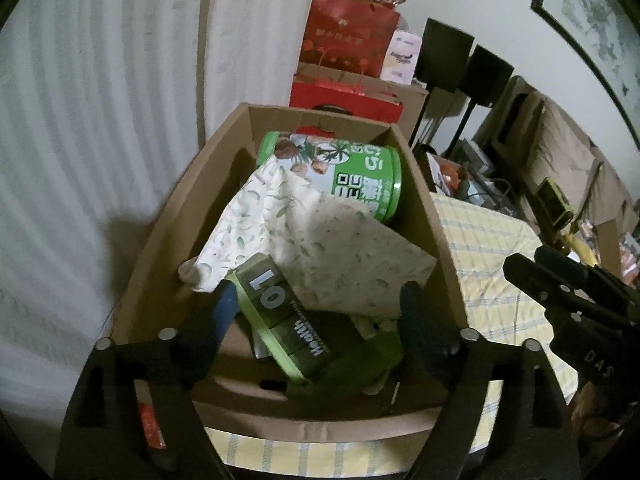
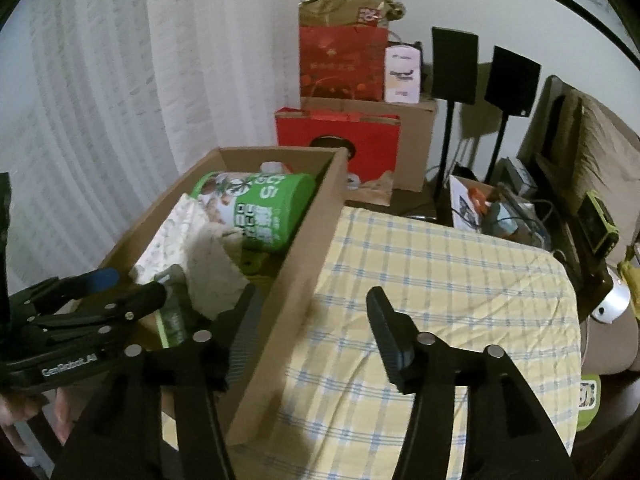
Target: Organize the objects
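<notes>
While both grippers' fingers stand spread and empty, we should lift the left gripper (image 1: 316, 304) clear of the green box (image 1: 284, 316), leaving the cardboard box (image 1: 160, 236) undisturbed, right gripper (image 2: 312, 320) aside.

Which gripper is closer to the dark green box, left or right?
Left. The left gripper has its open fingers on either side of the dark green box inside the carton. The right gripper straddles the carton's right wall, open, farther away.

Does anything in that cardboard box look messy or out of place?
Yes. In the box the green can lies on its side, a leafy cloth is crumpled over it, and a dark green carton sits tilted.
</notes>
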The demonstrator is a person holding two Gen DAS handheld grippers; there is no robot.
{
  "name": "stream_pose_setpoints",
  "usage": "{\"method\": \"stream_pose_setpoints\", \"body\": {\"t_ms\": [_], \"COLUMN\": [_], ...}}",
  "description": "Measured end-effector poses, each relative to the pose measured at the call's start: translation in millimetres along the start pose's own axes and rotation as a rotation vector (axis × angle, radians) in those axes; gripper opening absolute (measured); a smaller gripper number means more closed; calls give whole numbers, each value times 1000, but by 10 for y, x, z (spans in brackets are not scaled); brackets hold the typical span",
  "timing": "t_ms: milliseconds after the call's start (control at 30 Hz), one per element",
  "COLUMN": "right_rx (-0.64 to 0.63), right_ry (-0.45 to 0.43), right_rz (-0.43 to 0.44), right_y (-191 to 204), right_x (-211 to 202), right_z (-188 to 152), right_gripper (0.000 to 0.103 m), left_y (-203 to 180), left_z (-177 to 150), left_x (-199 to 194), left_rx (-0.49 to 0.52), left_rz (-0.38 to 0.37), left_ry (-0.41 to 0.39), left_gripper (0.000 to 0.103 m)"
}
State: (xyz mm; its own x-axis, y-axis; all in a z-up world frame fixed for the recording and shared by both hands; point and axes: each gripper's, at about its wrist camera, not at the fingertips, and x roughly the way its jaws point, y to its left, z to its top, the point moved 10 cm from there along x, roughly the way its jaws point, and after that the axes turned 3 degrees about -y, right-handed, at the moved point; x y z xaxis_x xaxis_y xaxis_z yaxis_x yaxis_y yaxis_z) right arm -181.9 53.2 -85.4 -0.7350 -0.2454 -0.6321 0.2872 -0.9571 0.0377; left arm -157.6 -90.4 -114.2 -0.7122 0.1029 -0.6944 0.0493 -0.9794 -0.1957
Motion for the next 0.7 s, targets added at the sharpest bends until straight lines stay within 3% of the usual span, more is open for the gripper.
{"method": "stream_pose_setpoints", "body": {"t_ms": [333, 433, 700], "right_rx": [43, 62, 95], "right_ry": [-18, -22, -32], "right_rz": [-57, -68, -104], "right_y": [-372, -487, -774], "right_x": [-137, -178, -316], "right_z": [-12, -26, -64], "right_gripper": [80, 80, 87], "left_y": [-257, -358, -638], "left_z": [33, 39, 40], "left_x": [-48, -66, -122], "left_rx": [41, 49, 90], "left_rz": [-19, -34, -57], "left_ry": [-17, -28, -37], "left_gripper": [88, 99, 100]}}
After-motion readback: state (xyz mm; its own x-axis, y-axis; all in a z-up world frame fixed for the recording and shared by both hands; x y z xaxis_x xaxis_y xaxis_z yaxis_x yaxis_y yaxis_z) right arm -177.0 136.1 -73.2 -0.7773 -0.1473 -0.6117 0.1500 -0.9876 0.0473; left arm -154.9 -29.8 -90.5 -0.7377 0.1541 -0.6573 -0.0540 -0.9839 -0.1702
